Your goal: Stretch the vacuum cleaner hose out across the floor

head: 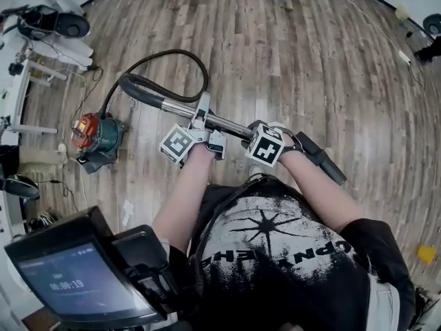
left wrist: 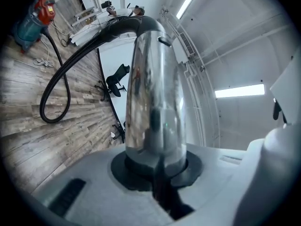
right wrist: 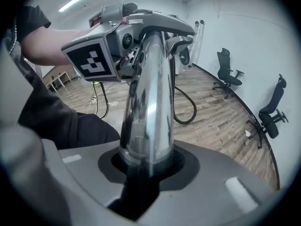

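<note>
Head view: both grippers on chrome wand (head: 231,125), in front of person. Left gripper (head: 202,121) clamped round wand, tube sitting snug in jaw notch. Right gripper (head: 256,132) same deal, nearer wand's black end. Black hose (head: 176,51) comes off wand's bent end, curls in loose loop on wood floor (head: 310,61), ends at teal vacuum (head: 96,136) far left. Hose not stretched out yet.

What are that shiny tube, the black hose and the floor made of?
The wand tube looks like polished, chrome-finished metal: it mirrors the room. The hose is probably flexible black plastic or rubber: ribbed, curled in a loop. The floor is wood or wood-look planks: grain and seams show.
</note>
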### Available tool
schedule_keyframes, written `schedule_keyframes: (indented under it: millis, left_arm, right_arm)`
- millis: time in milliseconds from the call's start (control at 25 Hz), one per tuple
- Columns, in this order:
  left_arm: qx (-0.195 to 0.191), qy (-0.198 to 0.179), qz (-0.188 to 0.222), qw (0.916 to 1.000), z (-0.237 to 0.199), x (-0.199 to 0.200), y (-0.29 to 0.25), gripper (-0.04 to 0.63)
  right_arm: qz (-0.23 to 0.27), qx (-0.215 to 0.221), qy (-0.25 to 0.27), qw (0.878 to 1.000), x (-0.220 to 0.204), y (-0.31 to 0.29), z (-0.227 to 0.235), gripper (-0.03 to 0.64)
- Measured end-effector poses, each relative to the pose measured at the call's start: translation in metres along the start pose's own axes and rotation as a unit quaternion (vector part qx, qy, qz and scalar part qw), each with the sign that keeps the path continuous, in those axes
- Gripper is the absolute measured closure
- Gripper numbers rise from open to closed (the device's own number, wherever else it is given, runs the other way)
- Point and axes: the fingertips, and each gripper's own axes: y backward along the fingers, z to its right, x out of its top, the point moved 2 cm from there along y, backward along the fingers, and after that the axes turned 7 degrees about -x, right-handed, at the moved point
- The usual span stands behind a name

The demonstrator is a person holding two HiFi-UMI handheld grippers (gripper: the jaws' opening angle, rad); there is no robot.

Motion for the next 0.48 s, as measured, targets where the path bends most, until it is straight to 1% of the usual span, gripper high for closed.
schedule_keyframes:
  millis: [80, 120, 160, 240, 280, 360, 400, 480]
  left_arm:
    - [0.012, -0.012, 0.007, 0.9998, 0.002, -0.008, 0.003, 0.554]
    - [0.013, -0.012, 0.010, 0.9998, 0.004, -0.014, 0.003, 0.554]
    - [0.009, -0.007, 0.014, 0.9998, 0.007, -0.019, 0.002, 0.554]
    - [-0.009, 0.017, 0.027, 0.9995, 0.018, -0.028, -0.002, 0.552]
    - [-0.009, 0.014, 0.029, 0.9994, 0.020, -0.029, -0.001, 0.552]
    - [0.010, -0.020, 0.023, 0.9995, 0.017, -0.031, 0.006, 0.552]
    - [0.015, -0.029, 0.021, 0.9992, 0.017, -0.032, 0.009, 0.552]
    - [0.018, -0.031, 0.021, 0.9991, 0.020, -0.037, 0.013, 0.552]
  right_arm:
    - [0.005, 0.013, 0.002, 1.000, -0.008, 0.002, -0.002, 0.492]
    - [0.005, 0.021, 0.004, 1.000, -0.014, 0.003, -0.004, 0.492]
    - [0.004, 0.029, 0.007, 1.000, -0.019, 0.005, -0.006, 0.494]
    - [0.003, 0.046, 0.017, 0.999, -0.025, 0.007, -0.011, 0.512]
    - [0.003, 0.052, 0.022, 0.998, -0.027, 0.008, -0.013, 0.517]
    - [0.006, 0.057, 0.028, 0.998, -0.031, 0.010, -0.018, 0.528]
    - [0.006, 0.060, 0.029, 0.998, -0.033, 0.011, -0.020, 0.528]
    - [0.003, 0.069, 0.026, 0.997, -0.038, 0.013, -0.027, 0.528]
